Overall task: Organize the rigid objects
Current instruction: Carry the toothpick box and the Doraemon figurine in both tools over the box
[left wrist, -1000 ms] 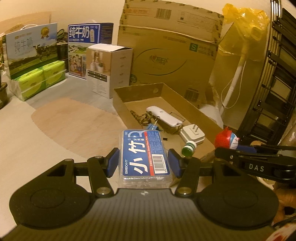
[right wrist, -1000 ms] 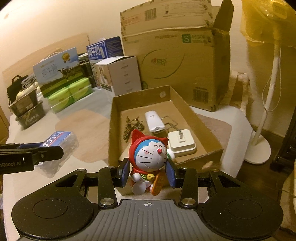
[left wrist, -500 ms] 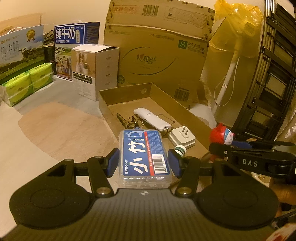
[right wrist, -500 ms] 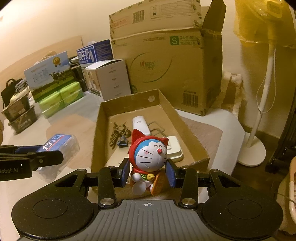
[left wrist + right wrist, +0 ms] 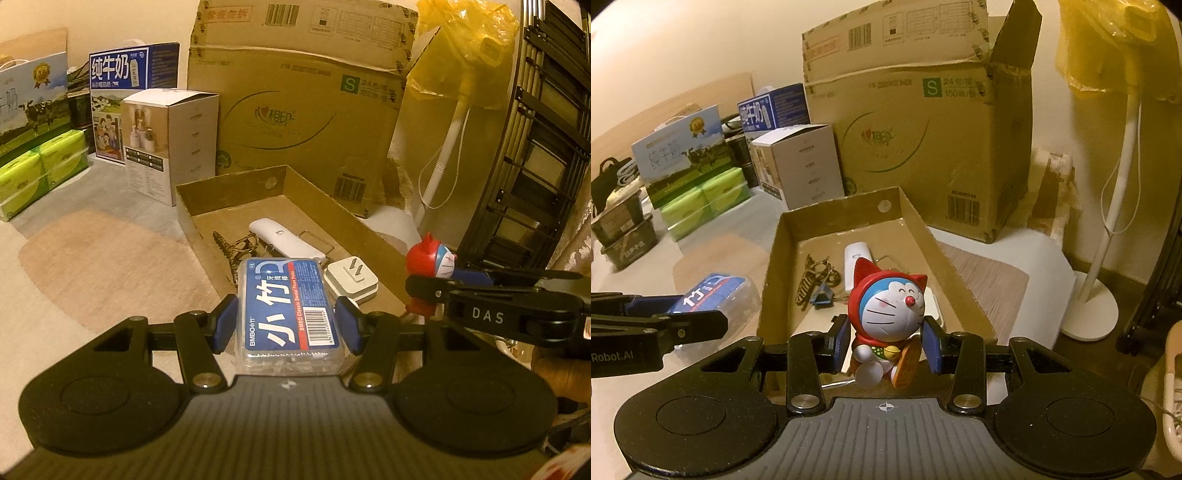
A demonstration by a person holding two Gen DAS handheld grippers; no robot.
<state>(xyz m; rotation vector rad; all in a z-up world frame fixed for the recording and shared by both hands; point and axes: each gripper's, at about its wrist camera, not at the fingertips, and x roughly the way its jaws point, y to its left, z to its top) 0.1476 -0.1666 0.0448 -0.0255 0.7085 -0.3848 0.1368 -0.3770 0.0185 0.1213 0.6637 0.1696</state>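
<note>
The "BMBO" floss box (image 5: 288, 310) sits clamped in the left gripper (image 5: 287, 323); the right gripper (image 5: 886, 345) holds a Doraemon figure (image 5: 888, 321).

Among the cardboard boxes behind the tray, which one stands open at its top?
The big brown carton marked S: its flaps stand up, unlike the white box beside it.

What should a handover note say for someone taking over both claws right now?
Left claw: shut on the floss box, held near the tray's front left edge.
Right claw: shut on the cat figure, held at the tray's front edge.
Cardboard tray: already holds the white stick, plug and keys.
Left to do: set both held items in the tray.
</note>
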